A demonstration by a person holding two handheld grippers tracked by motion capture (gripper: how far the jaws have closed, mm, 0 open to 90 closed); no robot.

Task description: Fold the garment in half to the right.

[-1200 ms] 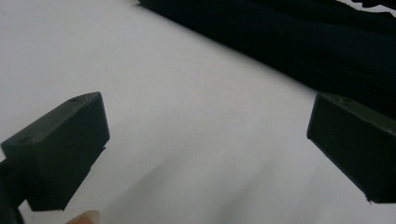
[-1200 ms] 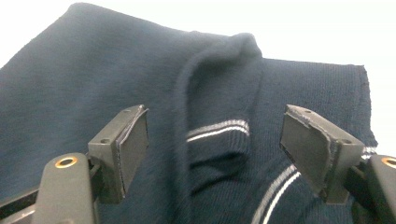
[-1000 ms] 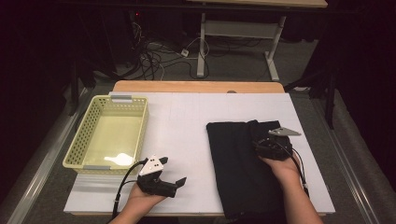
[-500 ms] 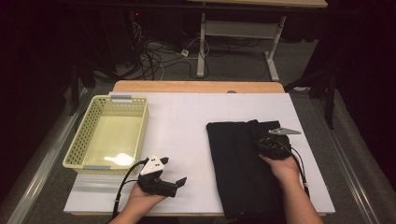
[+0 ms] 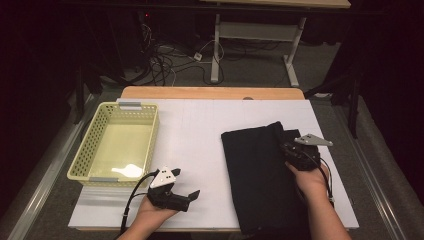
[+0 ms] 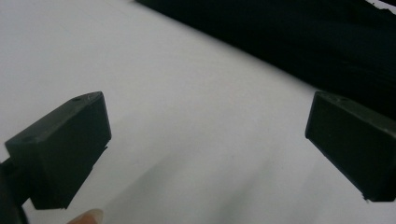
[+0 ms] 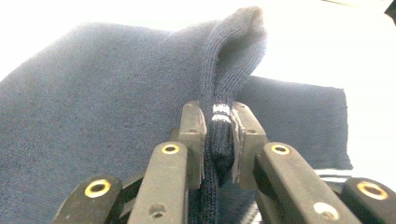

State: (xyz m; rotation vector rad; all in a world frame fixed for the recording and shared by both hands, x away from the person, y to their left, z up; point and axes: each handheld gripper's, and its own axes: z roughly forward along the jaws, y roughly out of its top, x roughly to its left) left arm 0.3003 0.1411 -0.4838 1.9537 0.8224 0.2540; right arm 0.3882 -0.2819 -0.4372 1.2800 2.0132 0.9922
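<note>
A soft, limp knit cloth (image 5: 260, 175), lying on the bench right of the basket (image 5: 115, 145), is pinched at a raised fold by the right gripper (image 7: 218, 122), whose jaws have just been closing, while the left gripper (image 6: 205, 140) is held wide open and empty.

Navy knit cloth (image 7: 107, 93), pale yellow basket (image 5: 95, 145), white table (image 5: 200, 130).

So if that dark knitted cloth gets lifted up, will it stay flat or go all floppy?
Probably floppy: the dark knitted cloth already bunches into a soft ridge where the right gripper pinches it. It likely drapes and unfolds, since it lies in folded layers. The ribbed knit probably grips rather than slips.
</note>
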